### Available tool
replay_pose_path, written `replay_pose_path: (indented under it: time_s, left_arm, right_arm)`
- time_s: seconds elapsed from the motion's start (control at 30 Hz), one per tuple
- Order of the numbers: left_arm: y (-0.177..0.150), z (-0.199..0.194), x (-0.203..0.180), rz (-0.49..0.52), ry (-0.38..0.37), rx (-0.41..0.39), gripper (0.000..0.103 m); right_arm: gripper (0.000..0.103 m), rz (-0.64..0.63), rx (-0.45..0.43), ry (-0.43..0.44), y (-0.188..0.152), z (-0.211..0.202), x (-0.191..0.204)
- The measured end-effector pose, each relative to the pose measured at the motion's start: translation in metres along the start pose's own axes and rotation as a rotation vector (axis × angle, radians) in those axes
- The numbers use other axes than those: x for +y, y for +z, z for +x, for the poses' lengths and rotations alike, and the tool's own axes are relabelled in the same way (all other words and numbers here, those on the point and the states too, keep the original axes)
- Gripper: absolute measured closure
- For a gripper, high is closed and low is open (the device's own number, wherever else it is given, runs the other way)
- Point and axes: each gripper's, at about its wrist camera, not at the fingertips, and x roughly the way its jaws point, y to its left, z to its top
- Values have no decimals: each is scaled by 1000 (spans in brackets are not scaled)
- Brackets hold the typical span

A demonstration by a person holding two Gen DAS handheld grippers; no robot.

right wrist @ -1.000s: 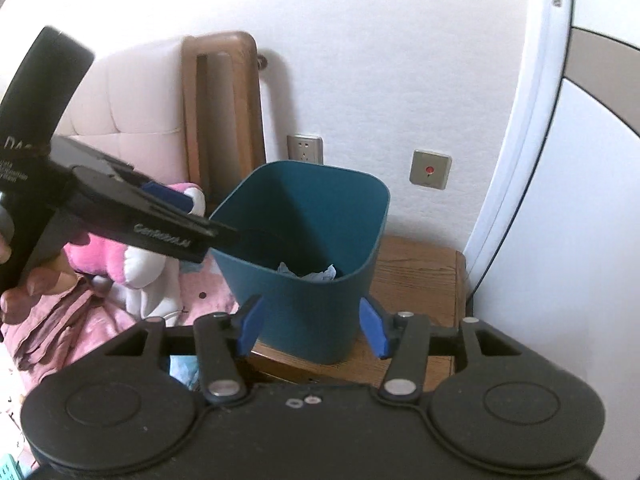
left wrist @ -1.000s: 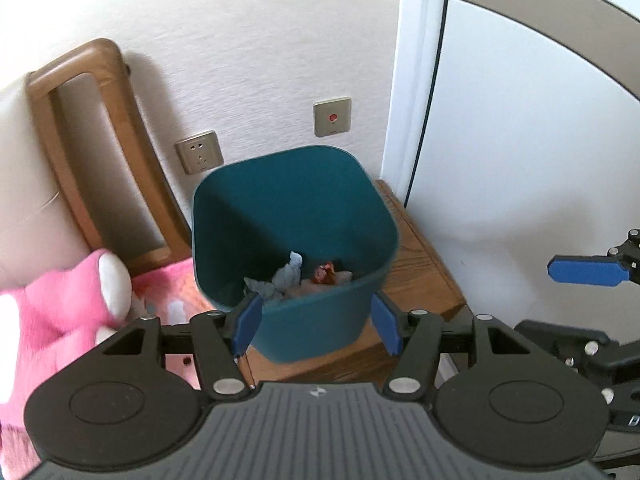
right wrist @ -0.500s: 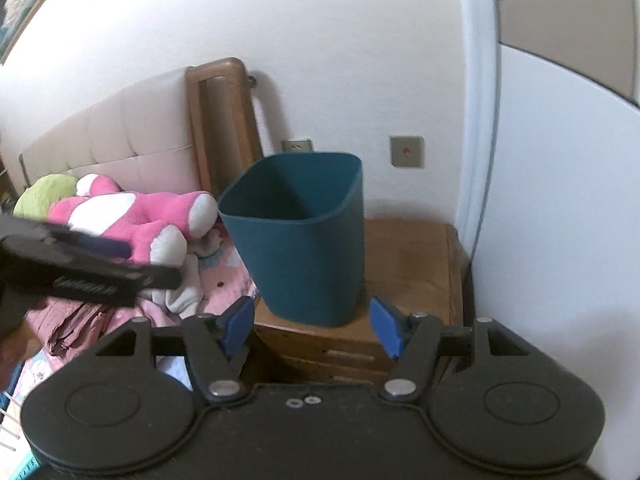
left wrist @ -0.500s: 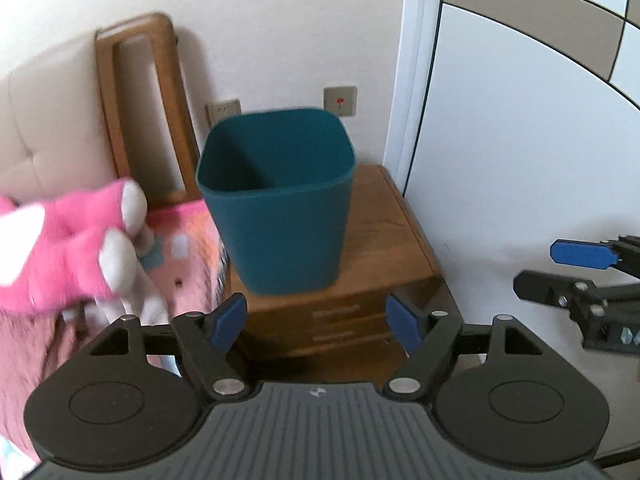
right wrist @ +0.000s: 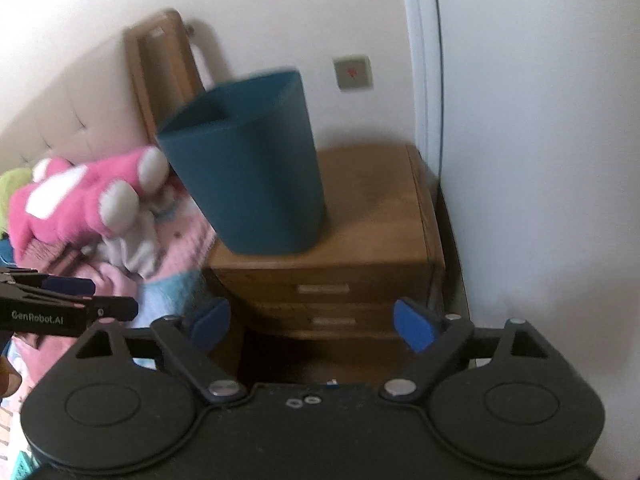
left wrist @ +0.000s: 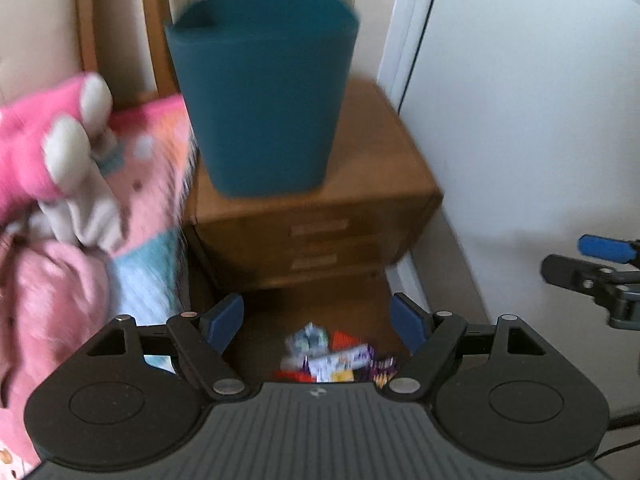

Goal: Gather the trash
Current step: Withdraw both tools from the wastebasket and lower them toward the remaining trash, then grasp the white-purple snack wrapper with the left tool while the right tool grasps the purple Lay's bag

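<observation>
A dark teal bin [left wrist: 262, 92] stands on a wooden nightstand [left wrist: 316, 208]; it also shows in the right wrist view [right wrist: 248, 168]. A small pile of colourful wrappers and crumpled trash [left wrist: 334, 358] lies on the floor in front of the nightstand, just ahead of my left gripper [left wrist: 318, 322], which is open and empty above it. My right gripper [right wrist: 310, 324] is open and empty, facing the nightstand drawers [right wrist: 322, 306]. Each gripper shows at the edge of the other's view.
A bed with pink blankets and a pink plush toy [left wrist: 44, 148] lies to the left, with a wooden headboard post [right wrist: 160, 76] behind. A white door or wardrobe panel [left wrist: 520, 100] rises on the right. A wall switch [right wrist: 354, 72] sits above the nightstand.
Both grippers have pulled back and dropped lower from above the bin. The bin's inside is out of sight, the drawers show, and floor trash has come into the left view.
</observation>
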Motion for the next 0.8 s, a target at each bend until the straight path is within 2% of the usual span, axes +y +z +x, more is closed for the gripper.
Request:
replay_pose_path:
  time_s: [0.1, 0.2, 0.27, 0.33, 0.5, 0.6, 0.8]
  left_arm:
    - [-18, 42, 2, 8, -19, 63, 23]
    - [-38, 85, 2, 28, -28, 109, 22]
    - [-51, 115, 1, 38, -33, 132, 18]
    - [-66, 145, 1, 42, -37, 147, 8]
    - [-109, 229, -5, 67, -36, 229, 5]
    - [-131, 277, -14, 142, -10, 240, 5]
    - [-162, 372, -28, 300, -7, 258, 5]
  right_arm:
    - [3, 12, 41, -24, -27, 24, -7]
    - [0, -3, 87, -40, -56, 52, -15]
    - [0, 1, 121, -55, -77, 73, -23]
    - [0, 23, 153, -63, -96, 95, -34]
    - [0, 81, 244, -124, -151, 157, -62]
    - [0, 125, 296, -138, -189, 194, -77]
    - [1, 203, 374, -183, -259, 264, -96]
